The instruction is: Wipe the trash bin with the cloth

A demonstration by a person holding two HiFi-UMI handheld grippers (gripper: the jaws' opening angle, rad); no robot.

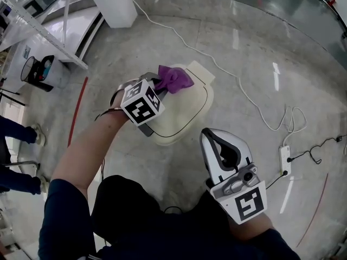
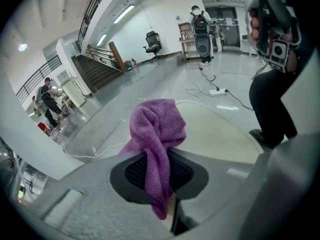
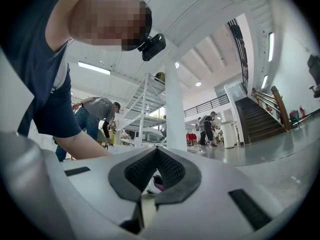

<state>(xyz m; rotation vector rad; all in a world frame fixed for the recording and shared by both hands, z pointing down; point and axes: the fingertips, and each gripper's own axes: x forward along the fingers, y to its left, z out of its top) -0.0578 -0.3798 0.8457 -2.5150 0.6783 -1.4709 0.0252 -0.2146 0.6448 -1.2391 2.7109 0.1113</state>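
The cream trash bin (image 1: pixel 187 110) stands on the floor below me, its flat lid (image 2: pixel 220 131) facing up. A purple cloth (image 1: pixel 174 78) is bunched at the lid's far left edge, and my left gripper (image 1: pixel 160 83) is shut on it. In the left gripper view the cloth (image 2: pixel 157 129) hangs out of the jaws of the left gripper (image 2: pixel 159 171) and over the lid. My right gripper (image 1: pixel 210 138) hovers off the bin's near right side, shut and holding nothing. In its own view the right gripper (image 3: pixel 156 156) points up at the room.
A white cable (image 1: pixel 244 91) runs across the floor to a power strip (image 1: pixel 284 160) at right. A white pillar (image 1: pixel 111 1) and a shelving rack (image 1: pixel 43 34) stand at the back left. A person's legs (image 1: pixel 16 131) are at the far left.
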